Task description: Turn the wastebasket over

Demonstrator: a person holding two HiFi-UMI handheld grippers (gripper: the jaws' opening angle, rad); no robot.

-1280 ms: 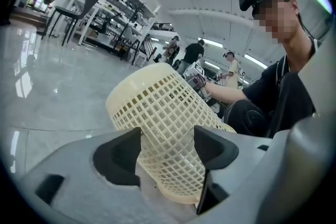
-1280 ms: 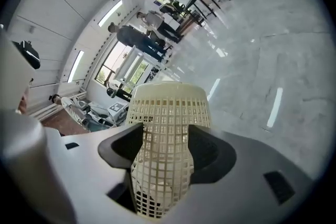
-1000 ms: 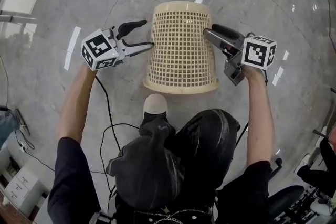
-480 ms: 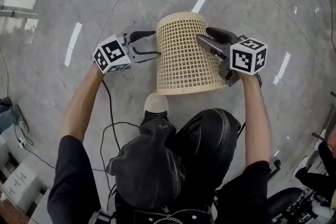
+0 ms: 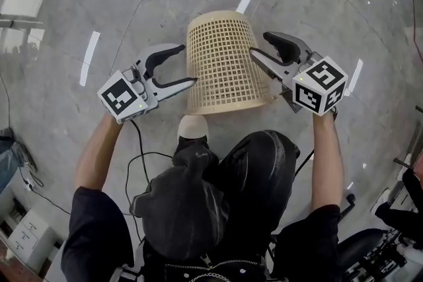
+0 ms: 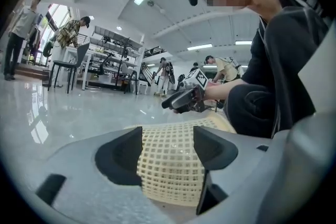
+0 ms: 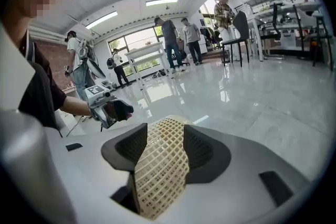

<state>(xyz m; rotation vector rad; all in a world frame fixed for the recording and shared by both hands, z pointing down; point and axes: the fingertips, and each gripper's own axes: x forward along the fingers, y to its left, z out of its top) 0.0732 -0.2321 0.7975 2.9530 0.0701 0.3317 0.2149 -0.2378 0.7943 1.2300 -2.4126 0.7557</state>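
Note:
The cream lattice wastebasket [image 5: 221,63] lies with its wide rim toward me and its narrower base end pointing away. My left gripper [image 5: 190,64] is at its left side, jaws apart, the lower fingertip [image 5: 194,80] against the wall. My right gripper [image 5: 259,43] is at the right side, also apart. Its jaws have just been closing, with lattice showing between them. In the left gripper view the lattice [image 6: 168,165] fills the gap between the pads. The right gripper view shows a strip of lattice [image 7: 160,165] in its gap. No pad visibly pinches the wall.
My shoe [image 5: 192,129] is just below the basket's rim and a black cable [image 5: 135,148] trails on the polished grey floor [image 5: 99,10]. Far off there are standing people, a chair [image 6: 68,63] and a white table [image 7: 149,52].
Both grippers have slid along the basket's sides toward its rim end. The right gripper has rolled, so its marker cube shows other faces. The basket has shifted slightly between them.

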